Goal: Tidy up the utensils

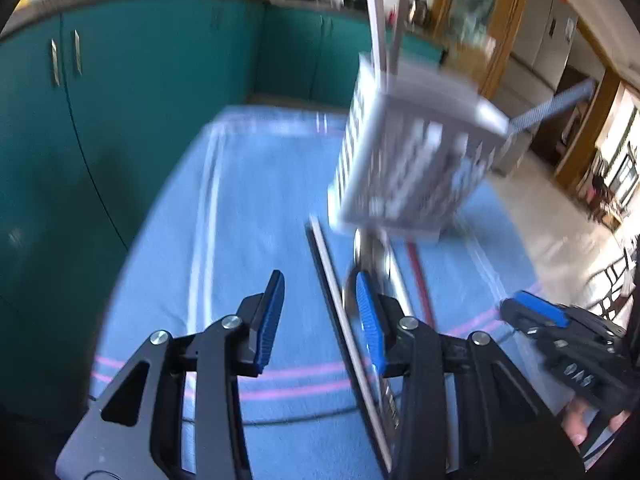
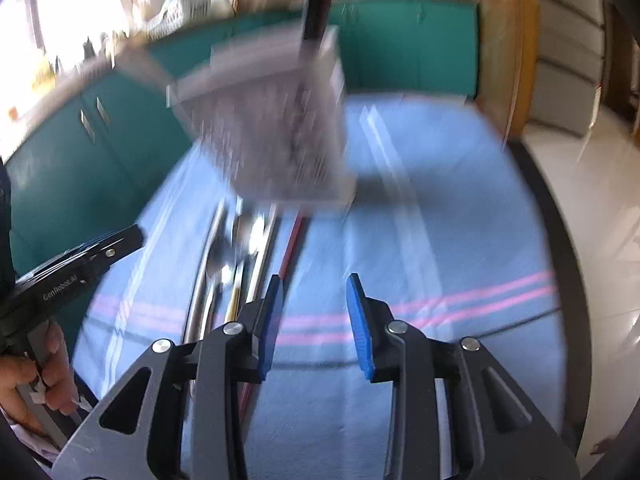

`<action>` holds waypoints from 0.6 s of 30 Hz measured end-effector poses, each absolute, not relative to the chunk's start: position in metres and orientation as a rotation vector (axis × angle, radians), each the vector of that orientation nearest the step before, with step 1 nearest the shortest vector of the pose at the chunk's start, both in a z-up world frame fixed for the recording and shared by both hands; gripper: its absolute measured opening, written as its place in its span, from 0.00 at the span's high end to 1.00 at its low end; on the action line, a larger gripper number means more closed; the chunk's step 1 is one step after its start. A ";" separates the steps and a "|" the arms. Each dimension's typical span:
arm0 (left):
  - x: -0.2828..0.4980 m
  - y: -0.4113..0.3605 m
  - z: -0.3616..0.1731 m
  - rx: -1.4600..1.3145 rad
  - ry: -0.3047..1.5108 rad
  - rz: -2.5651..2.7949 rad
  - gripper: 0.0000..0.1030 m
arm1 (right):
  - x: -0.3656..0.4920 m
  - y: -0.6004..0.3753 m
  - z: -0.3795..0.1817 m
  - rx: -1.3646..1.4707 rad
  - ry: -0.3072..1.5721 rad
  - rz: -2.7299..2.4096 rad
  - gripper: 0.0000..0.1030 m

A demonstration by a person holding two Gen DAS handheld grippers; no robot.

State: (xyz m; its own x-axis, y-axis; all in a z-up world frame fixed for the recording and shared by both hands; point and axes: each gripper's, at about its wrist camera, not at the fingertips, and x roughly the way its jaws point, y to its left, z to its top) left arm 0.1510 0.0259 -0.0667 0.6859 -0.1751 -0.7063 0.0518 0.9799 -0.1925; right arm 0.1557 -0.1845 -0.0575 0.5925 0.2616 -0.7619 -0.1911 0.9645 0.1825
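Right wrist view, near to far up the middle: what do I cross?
Right tool, open → pink stripes on the blue cloth → loose utensils lying just left → white slotted utensil holder → teal cabinets.

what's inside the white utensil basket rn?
The white slotted basket holds long handles sticking out above its rim: two pale ones in the left wrist view, a dark one in the right. Their lower ends are hidden behind blurred walls.
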 end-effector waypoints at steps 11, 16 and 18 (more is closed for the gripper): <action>0.159 0.006 -0.108 -0.080 0.925 -0.148 0.65 | 0.156 -0.158 -0.084 0.050 0.978 0.267 0.68; 0.159 0.006 -0.108 -0.074 0.926 -0.138 0.68 | 0.160 -0.172 -0.083 0.059 0.986 0.256 0.68; 0.159 0.010 -0.106 -0.093 0.926 -0.127 0.81 | 0.160 -0.171 -0.083 0.056 0.988 0.264 0.68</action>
State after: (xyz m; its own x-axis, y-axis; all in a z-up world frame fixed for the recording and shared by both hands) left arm 0.1587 0.0100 -0.1062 0.5940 -0.1493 -0.7905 0.0695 0.9885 -0.1345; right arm 0.1603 -0.1715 -0.0833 0.5215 0.2456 -0.8172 -0.1945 0.9667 0.1664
